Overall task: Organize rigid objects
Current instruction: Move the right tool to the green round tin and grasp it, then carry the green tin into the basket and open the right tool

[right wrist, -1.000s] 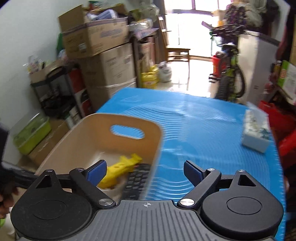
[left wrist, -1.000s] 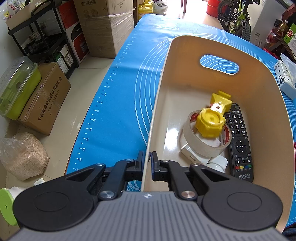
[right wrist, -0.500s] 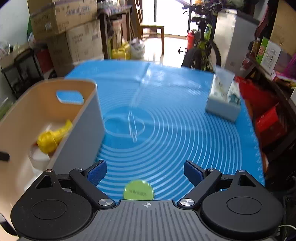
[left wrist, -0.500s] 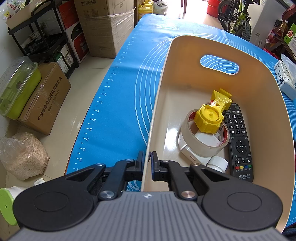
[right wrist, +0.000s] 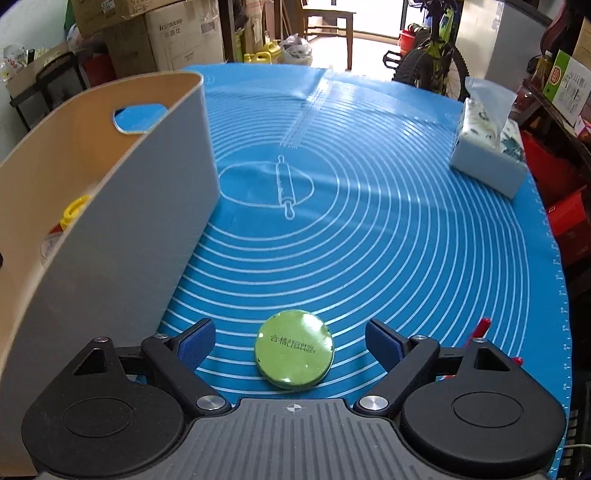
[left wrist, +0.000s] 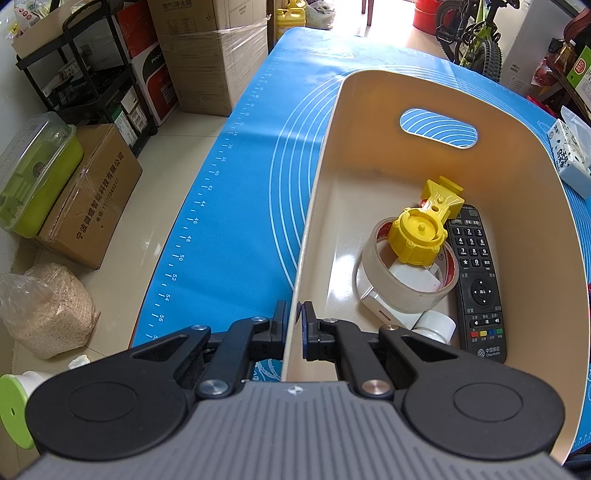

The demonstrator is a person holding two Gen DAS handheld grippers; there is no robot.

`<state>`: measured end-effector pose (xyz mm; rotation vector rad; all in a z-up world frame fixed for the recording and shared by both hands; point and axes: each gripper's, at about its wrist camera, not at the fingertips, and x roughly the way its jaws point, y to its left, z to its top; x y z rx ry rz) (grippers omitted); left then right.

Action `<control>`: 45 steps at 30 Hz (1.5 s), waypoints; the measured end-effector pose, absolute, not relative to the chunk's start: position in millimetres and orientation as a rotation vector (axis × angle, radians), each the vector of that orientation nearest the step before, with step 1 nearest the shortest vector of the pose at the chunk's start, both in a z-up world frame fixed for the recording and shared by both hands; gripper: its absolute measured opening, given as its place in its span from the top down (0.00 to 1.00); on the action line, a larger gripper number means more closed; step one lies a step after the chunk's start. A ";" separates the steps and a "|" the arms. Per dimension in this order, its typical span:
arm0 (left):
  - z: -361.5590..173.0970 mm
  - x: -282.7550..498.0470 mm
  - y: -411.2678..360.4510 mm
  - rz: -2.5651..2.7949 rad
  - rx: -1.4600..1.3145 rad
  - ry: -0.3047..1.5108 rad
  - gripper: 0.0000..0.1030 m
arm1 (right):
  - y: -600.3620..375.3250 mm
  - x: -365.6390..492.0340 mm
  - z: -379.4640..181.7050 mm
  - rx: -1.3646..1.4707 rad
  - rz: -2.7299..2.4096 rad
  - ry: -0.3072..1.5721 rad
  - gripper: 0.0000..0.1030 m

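My left gripper [left wrist: 294,325] is shut on the near rim of a beige bin [left wrist: 369,122] that stands on the blue mat. In the bin lie a yellow plastic piece [left wrist: 421,232], a clear tape roll [left wrist: 384,280], a white block [left wrist: 391,310] and a black remote [left wrist: 478,280]. My right gripper [right wrist: 290,341] is open over the mat, and a round green tin [right wrist: 294,349] lies between its fingers. The bin [right wrist: 122,221] stands to its left.
A tissue pack [right wrist: 487,147] lies at the mat's far right. A red pen-like thing [right wrist: 480,328] lies beside my right finger. Boxes [left wrist: 207,48], a shelf and a bicycle [left wrist: 472,33] stand on the floor around the table. The blue mat [right wrist: 369,221] stretches ahead.
My right gripper has swung right from over the bin and come down over the mat, so that the green tin now lies between its fingers. My left gripper has kept its hold on the bin rim.
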<state>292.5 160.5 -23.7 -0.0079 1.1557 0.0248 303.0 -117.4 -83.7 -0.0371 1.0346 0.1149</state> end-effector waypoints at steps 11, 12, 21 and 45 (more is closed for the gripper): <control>-23.9 292.5 159.9 0.025 -0.007 1.156 0.91 | -114.4 305.2 -96.0 -0.068 0.130 1.043 0.25; -23.9 292.4 160.1 0.025 -0.006 1.156 0.91 | -114.5 305.1 -95.9 -0.067 0.135 1.041 0.27; -23.9 292.6 159.8 0.025 -0.007 1.156 0.91 | -111.6 302.9 -92.0 -0.070 0.158 1.028 0.47; -23.9 293.4 159.9 0.025 -0.007 1.156 0.91 | -118.2 286.3 -18.0 0.009 0.112 0.771 0.47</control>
